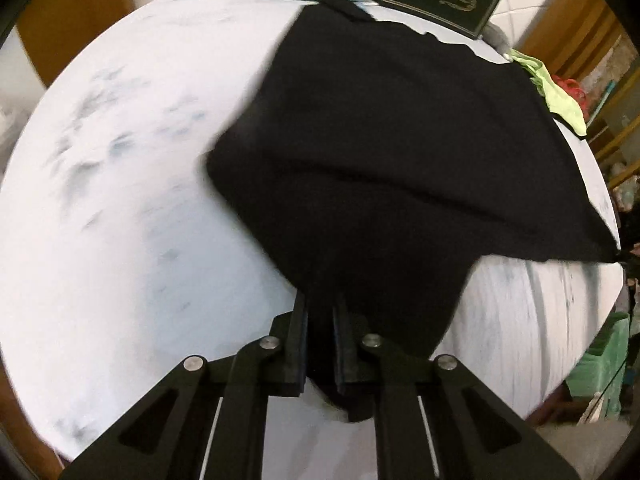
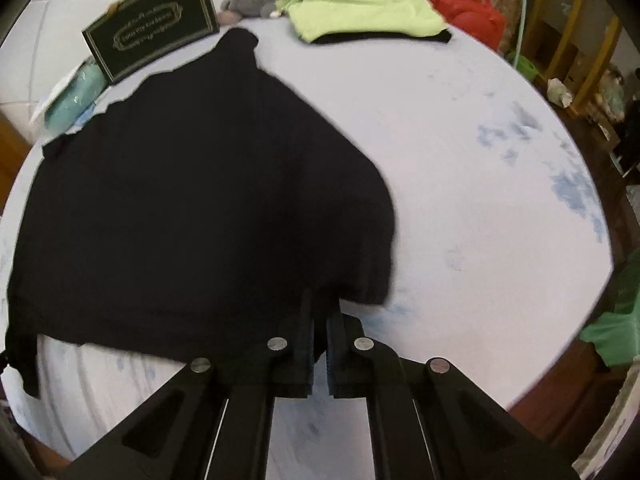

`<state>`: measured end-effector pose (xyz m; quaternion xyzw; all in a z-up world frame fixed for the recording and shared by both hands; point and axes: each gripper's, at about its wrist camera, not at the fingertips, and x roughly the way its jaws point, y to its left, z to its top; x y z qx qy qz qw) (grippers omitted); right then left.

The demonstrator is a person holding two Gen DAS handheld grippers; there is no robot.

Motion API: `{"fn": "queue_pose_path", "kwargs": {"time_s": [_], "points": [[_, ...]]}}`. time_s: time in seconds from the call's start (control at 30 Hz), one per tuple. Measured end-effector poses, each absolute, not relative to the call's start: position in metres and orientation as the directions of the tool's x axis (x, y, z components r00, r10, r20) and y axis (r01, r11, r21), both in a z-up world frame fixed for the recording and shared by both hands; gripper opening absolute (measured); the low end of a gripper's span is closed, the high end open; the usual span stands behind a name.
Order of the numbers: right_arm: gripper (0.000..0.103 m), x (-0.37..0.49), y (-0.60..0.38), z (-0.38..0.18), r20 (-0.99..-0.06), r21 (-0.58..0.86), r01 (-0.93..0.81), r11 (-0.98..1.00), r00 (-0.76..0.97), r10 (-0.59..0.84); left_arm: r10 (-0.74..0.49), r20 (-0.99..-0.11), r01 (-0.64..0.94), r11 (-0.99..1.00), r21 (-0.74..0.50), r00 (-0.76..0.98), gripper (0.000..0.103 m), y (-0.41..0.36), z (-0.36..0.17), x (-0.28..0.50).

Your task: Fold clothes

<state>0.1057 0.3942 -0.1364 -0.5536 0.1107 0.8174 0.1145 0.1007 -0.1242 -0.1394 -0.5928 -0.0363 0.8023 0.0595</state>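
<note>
Two hand-held grippers are showing at the bottom of their own views, and each is pinching the near hem of one black garment (image 1: 400, 152). The left hand-held gripper (image 1: 320, 312) is sitting at lower centre of the left wrist view, its jaws drawn close with a fold of the black cloth bunching between them and hanging down past them. The right hand-held gripper (image 2: 320, 316) is doing the same at lower centre of the right wrist view, clamping the garment's edge at its lower right corner.

That garment is spreading across the round, pale blue-mottled surface (image 1: 120, 200), filling the centre and right of the left wrist view and the left half of the right wrist view, with its far end reaching toward the top of the frame.

Up there a dark green plaque with gold lettering (image 2: 152, 38) is standing just beyond the cloth, and a teal bundle in clear wrap (image 2: 74, 98) is lying beside it. A folded lime-green garment (image 2: 364, 12) is resting at top centre-right of the right wrist view, over something black.
</note>
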Motion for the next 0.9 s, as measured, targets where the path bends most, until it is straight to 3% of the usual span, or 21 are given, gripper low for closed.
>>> {"fn": "queue_pose_path", "kwargs": {"time_s": [0.13,0.23,0.3,0.33,0.4,0.43,0.47,0.53,0.7,0.9], "points": [[0.006,0.119,0.400,-0.135,-0.957,0.070,-0.296,-0.953,-0.291,0.020,0.118,-0.973,-0.102,-0.990,-0.099,-0.200,0.008,-0.125,-0.146,0.113],[0.018,0.122,0.400,-0.150,-0.981,0.038,-0.288,-0.957,-0.192,0.019,0.102,-0.982,-0.148,-0.986,-0.079,-0.156,0.014,-0.115,-0.146,0.110],[0.026,0.123,0.404,-0.144,-0.979,0.026,-0.294,-0.955,-0.199,0.035,0.105,-0.979,-0.152,-0.985,-0.079,-0.174,0.022,-0.115,-0.131,0.102],[0.030,0.122,0.406,-0.136,-0.974,0.020,-0.300,-0.954,-0.221,0.049,0.108,-0.971,-0.150,-0.986,-0.077,-0.211,0.034,-0.116,-0.117,0.094],[0.041,0.113,0.411,-0.113,-0.956,0.015,-0.295,-0.955,-0.285,0.073,0.113,-0.947,-0.144,-0.987,-0.072,-0.302,0.050,-0.119,-0.087,0.077],[0.058,0.105,0.413,-0.103,-0.945,0.025,-0.283,-0.959,-0.320,0.070,0.121,-0.931,-0.143,-0.987,-0.076,-0.345,0.058,-0.120,-0.073,0.064],[0.075,0.094,0.413,-0.094,-0.933,0.040,-0.266,-0.963,-0.354,0.059,0.124,-0.917,-0.143,-0.987,-0.074,-0.380,0.060,-0.121,-0.063,0.050],[0.088,0.071,0.412,-0.078,-0.908,0.067,-0.231,-0.971,-0.418,0.037,0.102,-0.896,-0.143,-0.989,-0.043,-0.432,0.060,-0.120,-0.054,0.015],[0.088,-0.004,0.395,-0.065,-0.859,0.110,-0.147,-0.983,-0.512,-0.020,0.093,-0.871,-0.133,-0.991,-0.032,-0.483,0.060,-0.126,-0.059,-0.084],[0.089,-0.100,0.383,-0.076,-0.861,0.095,-0.118,-0.988,-0.509,-0.022,0.121,-0.892,-0.174,-0.984,-0.049,-0.436,0.060,-0.107,-0.106,-0.178]]}}
